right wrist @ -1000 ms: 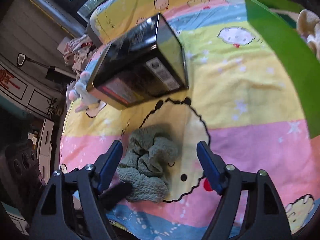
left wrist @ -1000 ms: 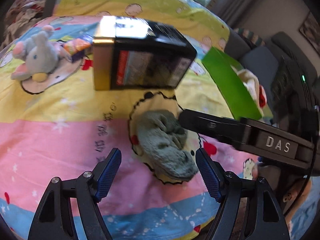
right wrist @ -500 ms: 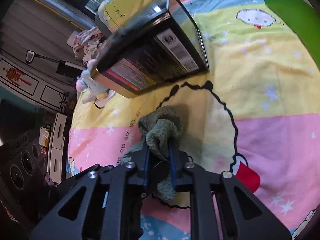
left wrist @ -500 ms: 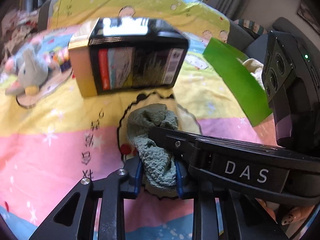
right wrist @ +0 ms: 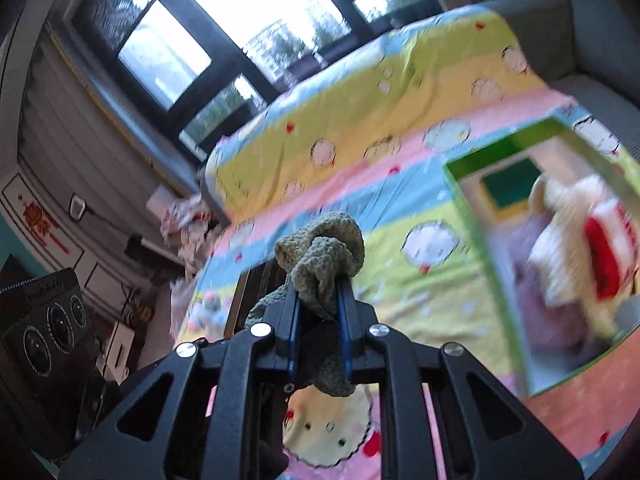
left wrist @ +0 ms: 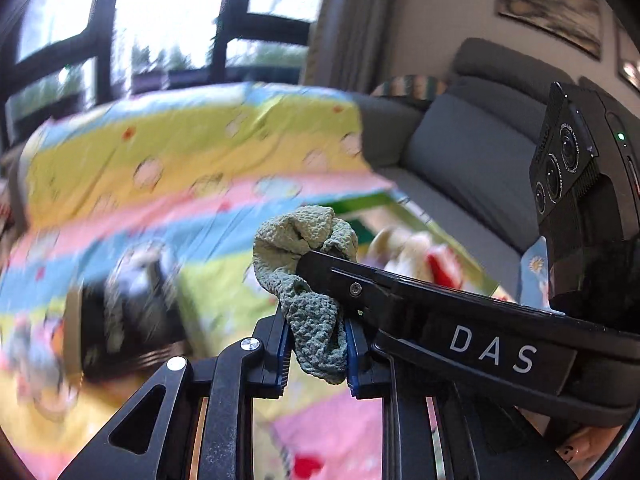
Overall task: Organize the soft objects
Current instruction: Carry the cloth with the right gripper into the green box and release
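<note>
A crumpled grey-green cloth (left wrist: 300, 240) hangs in the air above the cartoon blanket (left wrist: 180, 152), held from two sides. My left gripper (left wrist: 316, 344) is shut on its lower fold. A black finger (left wrist: 360, 284) of my right gripper reaches in from the right and bites its upper part. In the right wrist view my right gripper (right wrist: 320, 320) is shut on the same cloth (right wrist: 324, 248), which bunches above the blue pads. The green box (right wrist: 464, 208) lies open to the right with plush toys (right wrist: 568, 232) inside.
A black carton (left wrist: 120, 308) lies blurred on the blanket at the left. Behind the blanket stand a grey sofa (left wrist: 460, 152) and large windows (right wrist: 248, 12). The left hand-held unit (right wrist: 48, 336) shows at the lower left of the right wrist view.
Both grippers have closed on the cloth and lifted it off the blanket. Both views have swung upward, toward the green box, the sofa and the windows.
</note>
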Tool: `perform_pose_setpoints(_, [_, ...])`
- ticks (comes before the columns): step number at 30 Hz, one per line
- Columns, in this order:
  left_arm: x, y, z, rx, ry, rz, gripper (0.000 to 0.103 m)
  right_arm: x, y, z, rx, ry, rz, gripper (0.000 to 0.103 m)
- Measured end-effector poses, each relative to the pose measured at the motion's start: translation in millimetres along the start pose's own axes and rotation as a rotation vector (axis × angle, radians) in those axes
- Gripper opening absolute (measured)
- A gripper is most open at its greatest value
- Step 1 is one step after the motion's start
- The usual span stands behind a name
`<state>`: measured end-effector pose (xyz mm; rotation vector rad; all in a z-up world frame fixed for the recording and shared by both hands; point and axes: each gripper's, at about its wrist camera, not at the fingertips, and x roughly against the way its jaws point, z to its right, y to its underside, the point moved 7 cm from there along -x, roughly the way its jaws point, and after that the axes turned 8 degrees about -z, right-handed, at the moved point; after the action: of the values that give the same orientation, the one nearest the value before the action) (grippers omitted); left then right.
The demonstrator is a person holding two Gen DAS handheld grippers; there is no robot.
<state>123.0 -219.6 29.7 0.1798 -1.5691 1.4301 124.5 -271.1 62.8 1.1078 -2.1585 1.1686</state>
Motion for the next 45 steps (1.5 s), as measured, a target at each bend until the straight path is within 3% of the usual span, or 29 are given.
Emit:
perform_pose_setpoints(5, [-28,-48,31,-0.072,0.068,0.024,0.021,26,-43,39,-0.049,0.025,0.094,0.016])
perform_pose_setpoints(10, [-77,-69,52,-0.101,0.136,-0.026,0.021,26,-64,83,-0.112,0.083,0.126,0.016])
perform_pose_setpoints(14, [-114,-70,61,-0.116,0.178,-0.065,0.021,12,-70,122,-0.19,0.126,0.098,0.016])
perform_pose_setpoints(20, [-172,-55,58,-0.04,0.238,-0.206,0.021,-21,-67,162,-0.279,0.236,-0.001,0.016])
perform_pose_setpoints(30, [-192,-41,56,0.029,0.237,-0.286,0.021,-39,-59,183,-0.314,0.344,-0.046,0.016])
perform_pose_setpoints(33, [-177,-42,57,0.012,0.245,-0.265,0.024,-29,-61,179,-0.315,0.325,-0.009,0.021])
perform_pose_setpoints(35, [-169,-44,54,0.026,0.235,-0.262,0.039,-21,-62,176,-0.308,0.33,0.021,0.034])
perform_pose_setpoints(36, [-163,-44,52,0.034,0.232,-0.264,0.055,-15,-61,174,-0.307,0.333,0.035,0.04])
perform_pose_setpoints(37, [-155,-43,51,0.04,0.236,-0.261,0.068,-10,-59,171,-0.309,0.331,0.051,0.056])
perform_pose_setpoints(41, [-127,-41,40,0.043,0.213,-0.217,0.073,7,-50,159,-0.307,0.336,0.097,0.083])
perform_pose_setpoints(45, [-93,-31,14,0.101,0.18,-0.182,0.074,13,-38,141,-0.264,0.362,0.1,0.087])
